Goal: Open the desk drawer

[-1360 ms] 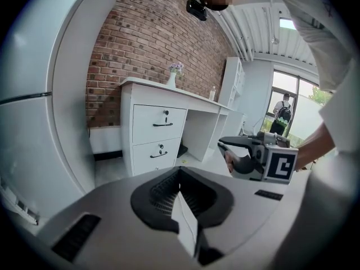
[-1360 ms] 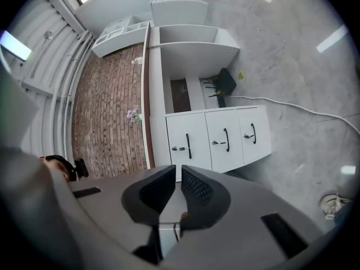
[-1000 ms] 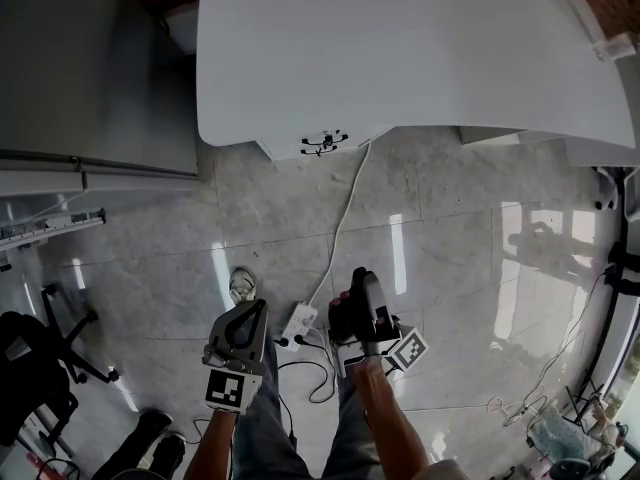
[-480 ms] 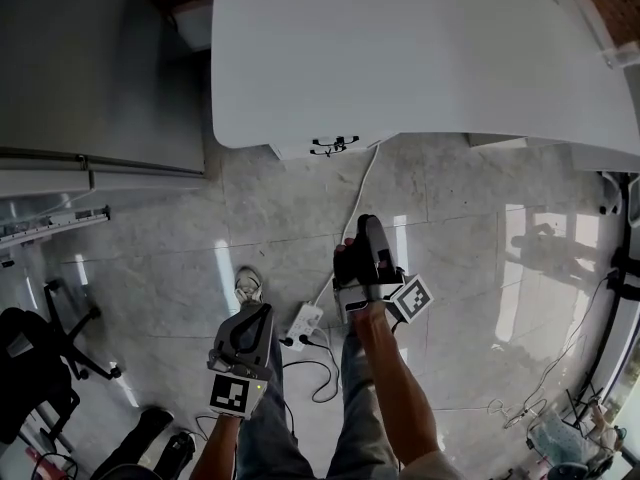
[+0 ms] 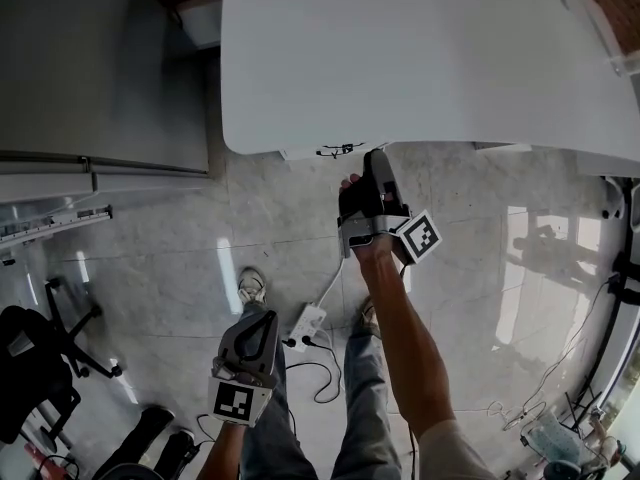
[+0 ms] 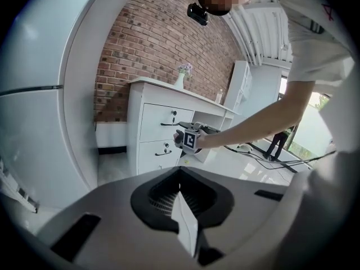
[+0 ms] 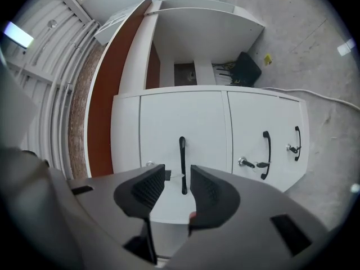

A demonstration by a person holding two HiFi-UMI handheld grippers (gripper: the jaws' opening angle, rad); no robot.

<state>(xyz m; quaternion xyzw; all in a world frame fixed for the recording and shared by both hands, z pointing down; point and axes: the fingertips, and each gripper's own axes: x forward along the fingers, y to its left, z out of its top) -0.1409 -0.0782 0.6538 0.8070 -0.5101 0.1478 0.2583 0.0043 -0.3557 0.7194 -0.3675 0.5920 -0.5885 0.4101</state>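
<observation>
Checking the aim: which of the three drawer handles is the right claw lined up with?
The handle framed between the right claw's open jaws; the other two lie off to one side.

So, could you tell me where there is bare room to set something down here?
The white desk top is bare across its near part, along the front edge. The floor tiles to the right of the right gripper are free too. It is crowded by the feet, with a power strip and looping cables.

Left gripper (image 6: 181, 201), jaws pressed together, faces the white desk (image 6: 147, 129); right gripper (image 6: 184, 129) at the desk's top drawer (image 6: 156, 117); vase (image 6: 180, 79) on the desk; brick wall (image 6: 152, 38) behind it.
</observation>
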